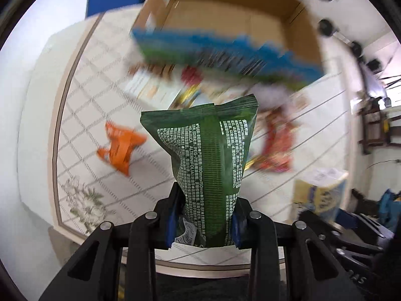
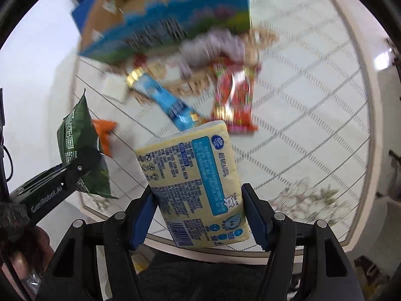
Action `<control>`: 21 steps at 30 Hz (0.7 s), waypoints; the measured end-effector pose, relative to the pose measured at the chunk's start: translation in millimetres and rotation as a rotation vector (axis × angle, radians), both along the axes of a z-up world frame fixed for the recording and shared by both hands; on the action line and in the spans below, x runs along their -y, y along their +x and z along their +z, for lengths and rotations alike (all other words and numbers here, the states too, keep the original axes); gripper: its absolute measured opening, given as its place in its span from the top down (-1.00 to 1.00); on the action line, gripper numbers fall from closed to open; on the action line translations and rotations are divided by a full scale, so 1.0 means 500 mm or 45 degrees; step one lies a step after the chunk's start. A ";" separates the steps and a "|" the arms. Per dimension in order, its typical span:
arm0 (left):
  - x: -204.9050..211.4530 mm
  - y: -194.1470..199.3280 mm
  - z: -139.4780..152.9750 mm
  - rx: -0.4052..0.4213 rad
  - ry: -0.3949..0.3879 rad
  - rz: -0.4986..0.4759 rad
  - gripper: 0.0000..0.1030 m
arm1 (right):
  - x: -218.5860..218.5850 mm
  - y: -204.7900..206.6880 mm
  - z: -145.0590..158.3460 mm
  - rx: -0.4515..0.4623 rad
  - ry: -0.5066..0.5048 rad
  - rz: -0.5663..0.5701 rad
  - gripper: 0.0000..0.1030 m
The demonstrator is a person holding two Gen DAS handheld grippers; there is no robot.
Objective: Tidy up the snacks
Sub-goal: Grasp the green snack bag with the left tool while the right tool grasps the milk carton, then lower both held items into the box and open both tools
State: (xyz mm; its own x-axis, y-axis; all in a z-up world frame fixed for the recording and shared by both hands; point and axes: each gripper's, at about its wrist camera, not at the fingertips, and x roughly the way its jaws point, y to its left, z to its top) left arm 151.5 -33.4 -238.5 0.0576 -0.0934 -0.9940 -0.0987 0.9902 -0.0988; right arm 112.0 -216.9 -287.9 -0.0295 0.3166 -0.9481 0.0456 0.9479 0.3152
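Note:
My left gripper [image 1: 204,215] is shut on a dark green packet [image 1: 208,165] with white print, held upright above the table. My right gripper [image 2: 200,215] is shut on a pale yellow tissue pack [image 2: 195,188] with a blue label. In the right wrist view the left gripper [image 2: 82,173] shows at the left edge with the green packet [image 2: 75,140] in it. Ahead stands an open cardboard box [image 1: 238,25] with a blue and green printed side. Loose snacks lie in front of it: an orange packet [image 1: 120,148], a red packet [image 2: 235,100], a blue packet [image 2: 170,102].
The round table [image 1: 82,100] has a white checked cloth and a pale rim. Blurred purple and beige packets [image 2: 215,47] lie by the box. A person's hand [image 2: 22,253] holds the left gripper. Clutter and a tissue pack [image 1: 320,193] show at the right in the left wrist view.

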 end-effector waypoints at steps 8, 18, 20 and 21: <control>0.018 0.214 0.132 0.145 -0.066 -0.070 0.41 | 0.017 0.259 0.178 0.159 0.020 -0.048 -0.33; 0.007 0.555 -0.001 -0.020 -0.117 -0.115 0.41 | -0.034 0.595 0.076 0.114 -0.113 -0.108 -0.33; 0.004 0.599 -0.050 -0.071 -0.140 -0.111 0.41 | -0.040 0.647 0.030 0.084 -0.135 -0.119 -0.33; 0.006 0.627 -0.076 -0.105 -0.153 -0.116 0.41 | -0.041 0.670 0.007 0.071 -0.150 -0.128 -0.33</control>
